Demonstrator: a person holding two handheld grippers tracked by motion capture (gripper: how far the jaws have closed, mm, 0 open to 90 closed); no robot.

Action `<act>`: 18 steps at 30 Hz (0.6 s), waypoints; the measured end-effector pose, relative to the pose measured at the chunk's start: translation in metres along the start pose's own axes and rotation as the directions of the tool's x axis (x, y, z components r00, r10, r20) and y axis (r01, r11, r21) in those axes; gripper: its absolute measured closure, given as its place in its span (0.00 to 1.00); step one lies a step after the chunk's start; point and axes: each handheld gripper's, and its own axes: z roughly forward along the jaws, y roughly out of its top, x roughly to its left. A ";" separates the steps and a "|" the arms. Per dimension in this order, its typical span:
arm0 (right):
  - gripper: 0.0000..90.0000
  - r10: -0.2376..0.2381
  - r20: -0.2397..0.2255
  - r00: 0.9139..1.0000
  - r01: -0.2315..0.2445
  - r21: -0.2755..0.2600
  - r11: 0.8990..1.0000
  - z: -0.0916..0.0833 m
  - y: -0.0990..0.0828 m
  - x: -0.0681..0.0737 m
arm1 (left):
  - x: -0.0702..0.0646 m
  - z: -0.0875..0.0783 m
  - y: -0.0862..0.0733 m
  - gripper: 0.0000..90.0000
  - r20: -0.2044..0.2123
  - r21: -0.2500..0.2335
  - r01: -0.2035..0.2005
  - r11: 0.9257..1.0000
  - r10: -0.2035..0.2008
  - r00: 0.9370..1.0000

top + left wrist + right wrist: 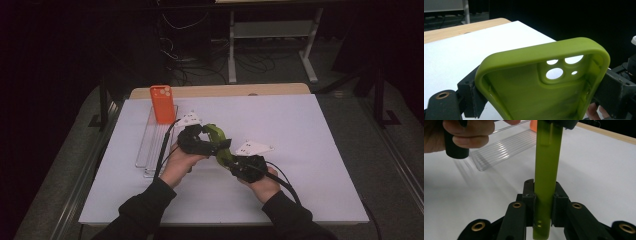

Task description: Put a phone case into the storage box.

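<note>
A lime-green phone case (pixel 218 141) hangs above the white table between both grippers. In the left gripper view its hollow inside with the camera cut-outs (pixel 536 87) faces the camera, and the left gripper (pixel 541 96) spans its width with a pad against each long side. My left gripper (pixel 194 139) is at the case's far end. My right gripper (pixel 246 167) holds the near end. In the right gripper view the case (pixel 546 170) stands edge-on, and the right gripper (pixel 544 202) is shut on its thin wall.
An orange phone case (pixel 162 104) stands upright at the far end of a clear ribbed tray (pixel 149 147) on the table's left side. The white table top (pixel 310 145) reaches right to its edge; a wooden strip (pixel 225 91) runs along the back.
</note>
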 end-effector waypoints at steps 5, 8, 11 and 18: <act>0.79 -0.010 0.002 1.000 0.010 0.006 1.000 0.001 0.000 -0.001 | 0.001 0.000 0.000 0.14 -0.001 0.007 0.001 1.000 -0.001 1.000; 0.67 0.004 0.011 1.000 -0.004 0.026 1.000 -0.002 0.001 -0.003 | 0.003 -0.001 0.000 0.14 -0.008 0.012 -0.005 1.000 0.005 1.000; 0.59 0.007 -0.001 1.000 -0.007 0.017 1.000 -0.009 0.001 -0.010 | 0.003 -0.004 0.001 0.14 -0.019 0.009 0.009 1.000 -0.009 1.000; 0.44 0.011 -0.021 1.000 -0.010 0.026 1.000 -0.024 -0.002 -0.024 | 0.005 -0.009 0.004 0.14 -0.050 -0.019 0.009 1.000 -0.010 0.999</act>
